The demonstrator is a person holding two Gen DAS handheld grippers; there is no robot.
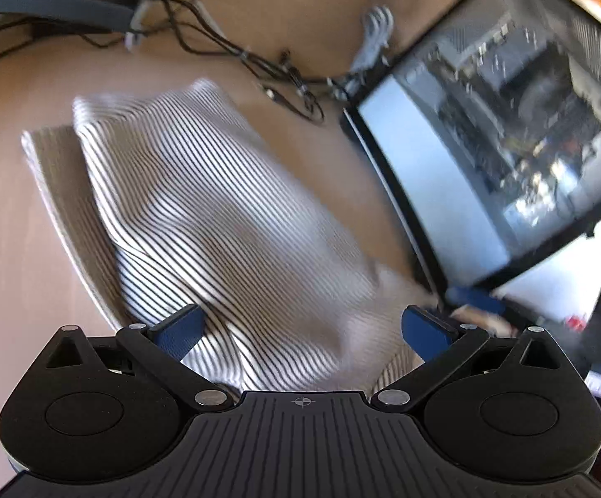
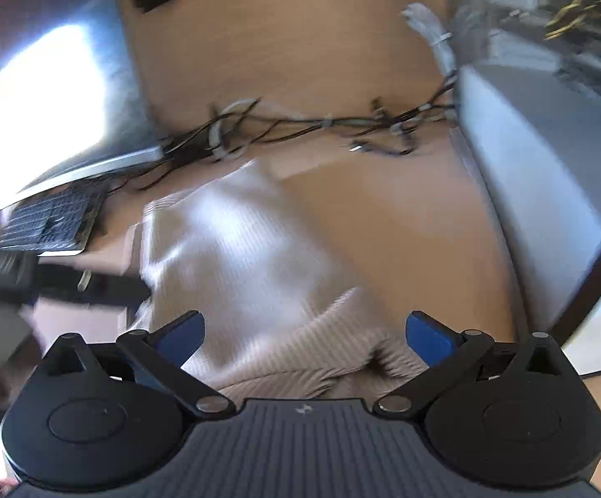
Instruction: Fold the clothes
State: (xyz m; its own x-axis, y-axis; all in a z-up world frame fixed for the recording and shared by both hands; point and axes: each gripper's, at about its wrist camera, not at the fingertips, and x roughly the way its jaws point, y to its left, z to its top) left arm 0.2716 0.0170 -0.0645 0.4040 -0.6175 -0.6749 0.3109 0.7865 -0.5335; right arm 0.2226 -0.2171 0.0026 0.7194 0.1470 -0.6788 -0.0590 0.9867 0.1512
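Note:
A white garment with thin dark stripes [image 1: 217, 224] lies bunched and partly folded on the wooden desk [image 1: 10, 228], over a flatter striped layer [image 1: 64, 203]. My left gripper [image 1: 302, 328] is open just above its near end, blue pads [image 1: 180, 330] spread wide, holding nothing. In the right wrist view the same garment [image 2: 250, 274] looks pale and blurred. My right gripper [image 2: 304, 332] is open over its near edge, empty. Both views are motion-blurred.
A glass-sided computer case [image 1: 508, 157] stands on the right, also in the right wrist view [image 2: 541, 191]. Tangled cables [image 1: 259, 66] run along the back of the desk. A monitor [image 2: 51, 116] and keyboard [image 2: 47, 220] sit at the left.

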